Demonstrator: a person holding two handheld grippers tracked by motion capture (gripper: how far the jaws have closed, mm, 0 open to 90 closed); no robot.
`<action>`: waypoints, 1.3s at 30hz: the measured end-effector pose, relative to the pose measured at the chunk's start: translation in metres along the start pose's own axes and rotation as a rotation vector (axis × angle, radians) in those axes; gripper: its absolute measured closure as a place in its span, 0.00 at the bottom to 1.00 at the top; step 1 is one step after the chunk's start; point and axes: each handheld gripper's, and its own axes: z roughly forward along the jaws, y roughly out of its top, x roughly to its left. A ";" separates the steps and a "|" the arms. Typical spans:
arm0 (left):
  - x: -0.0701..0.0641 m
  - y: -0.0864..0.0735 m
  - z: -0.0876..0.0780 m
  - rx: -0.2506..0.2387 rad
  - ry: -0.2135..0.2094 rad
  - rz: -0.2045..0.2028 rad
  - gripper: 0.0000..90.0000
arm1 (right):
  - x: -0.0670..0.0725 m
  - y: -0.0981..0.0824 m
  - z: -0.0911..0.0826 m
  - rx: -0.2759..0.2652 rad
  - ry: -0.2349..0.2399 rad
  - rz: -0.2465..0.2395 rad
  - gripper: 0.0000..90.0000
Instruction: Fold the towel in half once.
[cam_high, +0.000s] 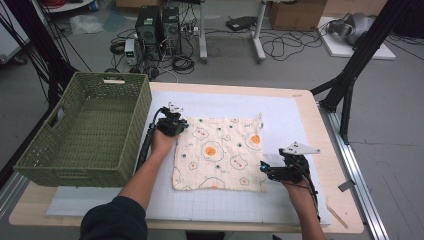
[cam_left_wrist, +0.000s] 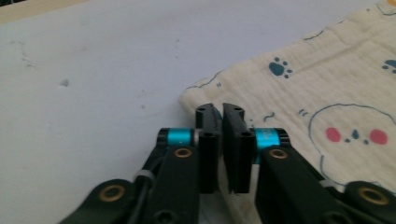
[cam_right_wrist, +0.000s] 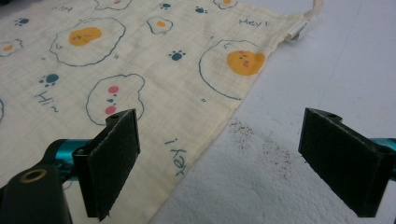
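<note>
A cream cloth (cam_high: 220, 155) printed with fried eggs and paw prints lies flat on the white mat. My left gripper (cam_high: 182, 125) sits at the cloth's far left corner. In the left gripper view the cloth (cam_left_wrist: 327, 84) runs under my left gripper (cam_left_wrist: 222, 109), whose jaws stand pressed together on the corner's edge. My right gripper (cam_high: 263, 170) rests low by the cloth's near right corner. In the right gripper view my right gripper (cam_right_wrist: 223, 116) is wide open over the cloth's (cam_right_wrist: 140, 46) edge, one jaw above the cloth and one above bare mat, nothing pinched.
A green woven basket (cam_high: 135, 130) stands at the table's left, close to my left forearm. The white gridded mat (cam_high: 225, 205) covers most of the wooden table (cam_high: 320, 150). A loop tag (cam_right_wrist: 303, 23) sticks out at the cloth's far right corner.
</note>
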 end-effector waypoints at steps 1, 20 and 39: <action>0.002 0.000 0.000 -0.001 -0.007 -0.029 0.96 | 0.000 0.000 0.001 0.002 0.001 -0.001 0.13; 0.014 0.005 -0.020 -0.041 -0.044 -0.149 0.96 | -0.031 0.040 0.051 0.092 -0.014 0.062 0.13; 0.018 0.002 -0.019 0.000 -0.078 -0.152 0.96 | -0.046 0.084 0.128 0.238 -0.062 0.039 0.78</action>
